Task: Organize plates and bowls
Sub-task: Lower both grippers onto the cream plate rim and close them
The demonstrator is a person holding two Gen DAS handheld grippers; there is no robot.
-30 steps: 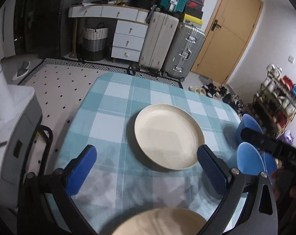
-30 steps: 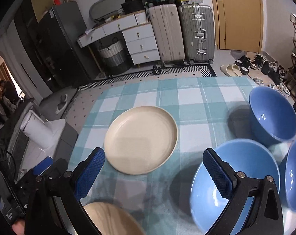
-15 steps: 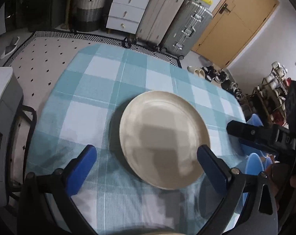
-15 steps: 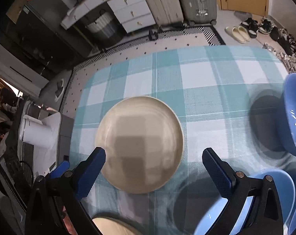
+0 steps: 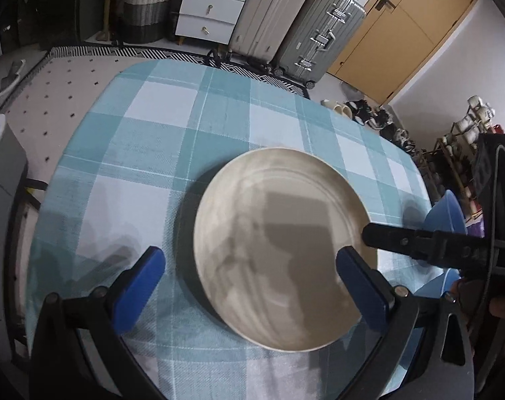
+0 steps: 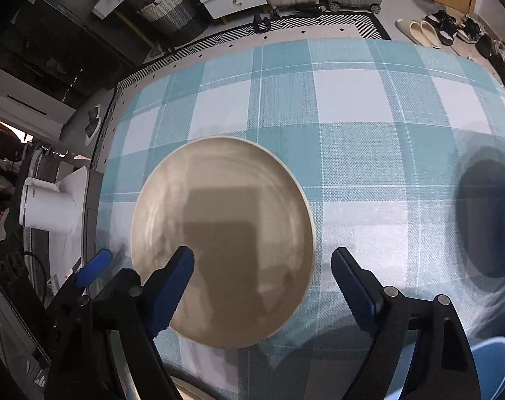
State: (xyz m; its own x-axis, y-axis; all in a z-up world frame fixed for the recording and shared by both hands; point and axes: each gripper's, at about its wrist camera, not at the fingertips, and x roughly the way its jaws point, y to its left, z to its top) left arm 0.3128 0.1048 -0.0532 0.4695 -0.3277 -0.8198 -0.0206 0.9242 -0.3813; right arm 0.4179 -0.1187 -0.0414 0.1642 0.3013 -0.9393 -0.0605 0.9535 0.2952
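Plate (image 5: 279,243) lies empty on checked tablecloth (image 5: 159,140).

Suitcases (image 5: 296,16), drawers (image 5: 209,13), perhaps a kettle (image 6: 49,205)

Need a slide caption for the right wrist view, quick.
Right tongs, closing, straddle the near right rim of a beige plate on the checked tablecloth, not yet gripping.

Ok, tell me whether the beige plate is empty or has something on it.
Empty. The plate lies flat on the checked cloth with only shadows across its bare surface; both views show no food or dish on it.
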